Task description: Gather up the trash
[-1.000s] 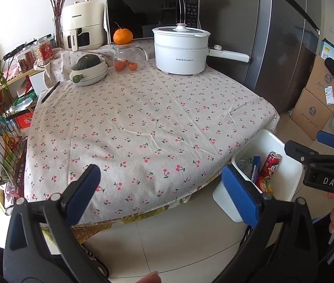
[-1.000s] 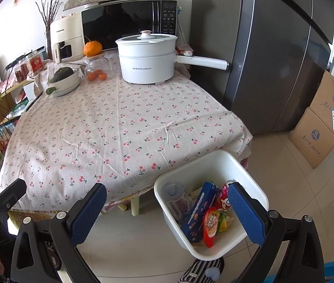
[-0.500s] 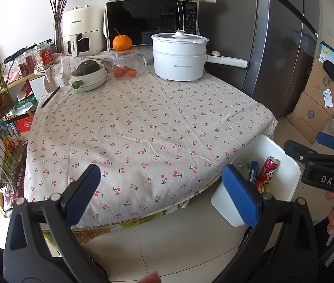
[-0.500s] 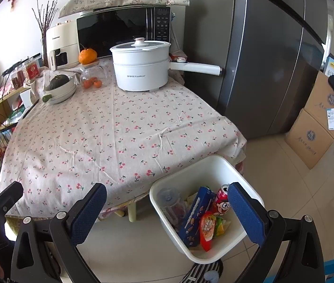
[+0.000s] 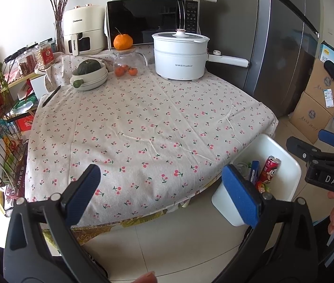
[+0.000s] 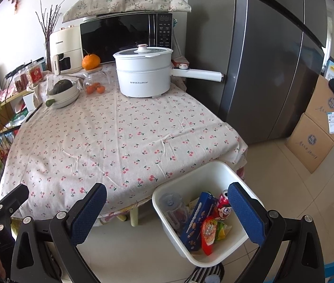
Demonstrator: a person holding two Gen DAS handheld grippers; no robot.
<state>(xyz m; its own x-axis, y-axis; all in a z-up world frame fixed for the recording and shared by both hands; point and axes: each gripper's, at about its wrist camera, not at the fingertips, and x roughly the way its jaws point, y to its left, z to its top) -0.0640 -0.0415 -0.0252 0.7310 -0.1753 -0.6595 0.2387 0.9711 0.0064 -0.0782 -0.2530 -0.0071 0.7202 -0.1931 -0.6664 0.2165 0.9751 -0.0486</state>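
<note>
A white trash bin (image 6: 216, 172) stands on the floor at the table's near right corner. It holds a red can (image 6: 222, 206), a blue snack box (image 6: 198, 219), a clear cup (image 6: 174, 206) and bright wrappers (image 6: 210, 232). The bin (image 5: 282, 160) and the can (image 5: 268, 172) also show in the left wrist view. My left gripper (image 5: 162, 195) is open and empty in front of the table's near edge. My right gripper (image 6: 169, 212) is open and empty above the bin's left side.
The table (image 5: 148, 122) has a cherry-print cloth. At its back stand a white electric pot (image 5: 179, 57), a glass jar with an orange on top (image 5: 124, 63), a bowl with a green squash (image 5: 89, 75), a microwave and an air fryer. A fridge (image 6: 268, 59) and cardboard boxes (image 6: 320, 122) stand on the right.
Both grippers have drawn back and up a little from the table. They stay open. The bin's contents have not changed.
</note>
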